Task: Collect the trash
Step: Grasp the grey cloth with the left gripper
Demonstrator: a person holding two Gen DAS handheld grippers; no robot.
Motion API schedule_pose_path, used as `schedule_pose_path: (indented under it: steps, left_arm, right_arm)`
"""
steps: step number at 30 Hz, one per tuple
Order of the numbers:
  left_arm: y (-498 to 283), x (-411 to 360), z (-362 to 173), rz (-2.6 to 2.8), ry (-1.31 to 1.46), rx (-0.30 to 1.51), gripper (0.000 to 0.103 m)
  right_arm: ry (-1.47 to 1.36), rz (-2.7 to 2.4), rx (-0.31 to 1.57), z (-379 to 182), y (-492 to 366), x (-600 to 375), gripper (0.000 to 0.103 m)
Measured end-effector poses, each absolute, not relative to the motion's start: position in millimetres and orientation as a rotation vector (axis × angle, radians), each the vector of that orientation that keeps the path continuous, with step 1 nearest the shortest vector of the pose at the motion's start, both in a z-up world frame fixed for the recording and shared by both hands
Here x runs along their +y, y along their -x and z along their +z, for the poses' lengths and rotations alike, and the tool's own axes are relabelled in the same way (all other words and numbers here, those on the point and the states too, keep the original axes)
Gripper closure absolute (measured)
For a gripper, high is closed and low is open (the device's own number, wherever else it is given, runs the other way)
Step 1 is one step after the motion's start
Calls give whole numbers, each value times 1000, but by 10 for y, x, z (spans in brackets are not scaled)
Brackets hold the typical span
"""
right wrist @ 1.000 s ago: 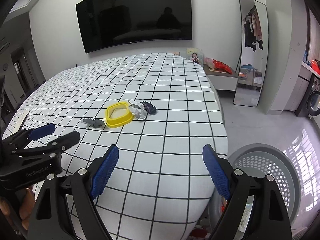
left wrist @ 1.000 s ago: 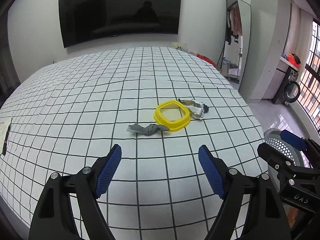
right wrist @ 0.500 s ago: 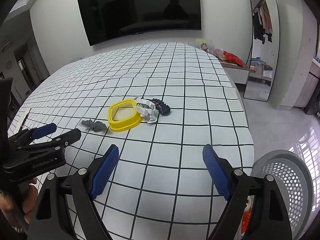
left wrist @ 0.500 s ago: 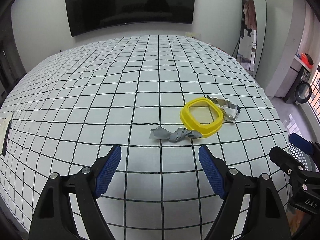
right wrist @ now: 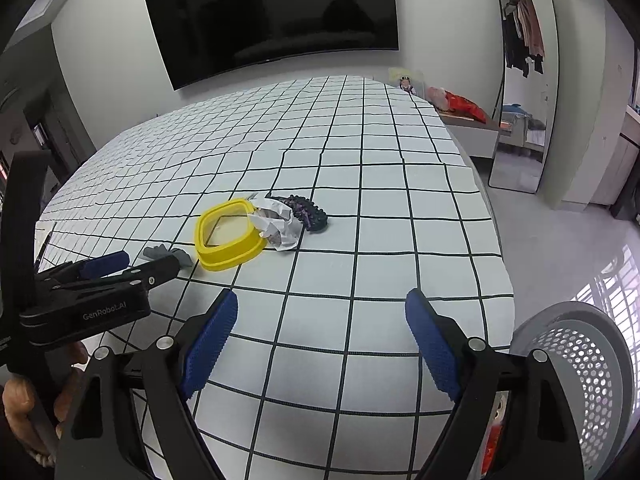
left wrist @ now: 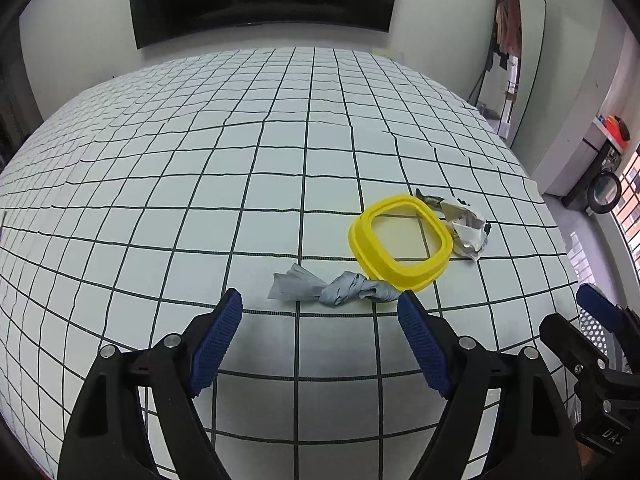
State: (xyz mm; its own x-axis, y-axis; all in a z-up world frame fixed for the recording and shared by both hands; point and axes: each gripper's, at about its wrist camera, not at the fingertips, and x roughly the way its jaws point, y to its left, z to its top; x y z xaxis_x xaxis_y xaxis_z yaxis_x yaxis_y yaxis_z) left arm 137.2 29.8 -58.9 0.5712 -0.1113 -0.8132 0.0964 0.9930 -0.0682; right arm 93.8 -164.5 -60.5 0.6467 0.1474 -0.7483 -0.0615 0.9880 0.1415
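On the white checked bed sheet (left wrist: 200, 160) lie a twisted grey scrap (left wrist: 328, 289), a yellow plastic ring-shaped lid (left wrist: 400, 240), a crumpled silver-white wrapper (left wrist: 466, 226) and a dark purple knobbly piece (right wrist: 308, 212). My left gripper (left wrist: 320, 320) is open and empty, just short of the grey scrap (right wrist: 166, 253). My right gripper (right wrist: 322, 320) is open and empty over the bed's near right part, well short of the lid (right wrist: 228, 236) and wrapper (right wrist: 276, 222). The left gripper also shows in the right wrist view (right wrist: 132, 266).
A grey perforated bin (right wrist: 580, 364) stands on the floor at the bed's right corner. A wall television (right wrist: 276, 16), a standing mirror (right wrist: 520, 80) and a low bench with clothes (right wrist: 460, 108) lie beyond the bed.
Both grippers have moved forward and lower over the bed. The grey scrap and yellow lid now sit much closer to the left gripper. Both stay open.
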Motion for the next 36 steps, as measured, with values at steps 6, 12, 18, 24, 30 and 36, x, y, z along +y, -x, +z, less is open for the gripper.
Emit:
schedule_pose_path:
  steps: [6, 12, 18, 24, 30, 36]
  left_arm:
    - [-1480, 259, -549, -97, 15, 950, 25]
    - [-1575, 239, -593, -35, -37, 972, 25]
    - [-1474, 406, -660, 8, -45, 999, 25]
    - [-1415, 509, -606, 20, -27, 987, 25]
    - [-1485, 385, -603, 1, -9, 982, 25]
    - [-1608, 301, -700, 12, -1, 998, 33]
  right_arm:
    - [-118, 133, 861, -621, -956, -1645, 21]
    - [-132, 143, 856, -613, -948, -1649, 21]
    - [-139, 147, 851, -596, -931, -1668, 21]
    - [-150, 151, 844, -576, -899, -1683, 21]
    - [-148, 149, 841, -575, -889, -1689, 21]
    - [-156, 141, 837, -565, -881, -1732, 21]
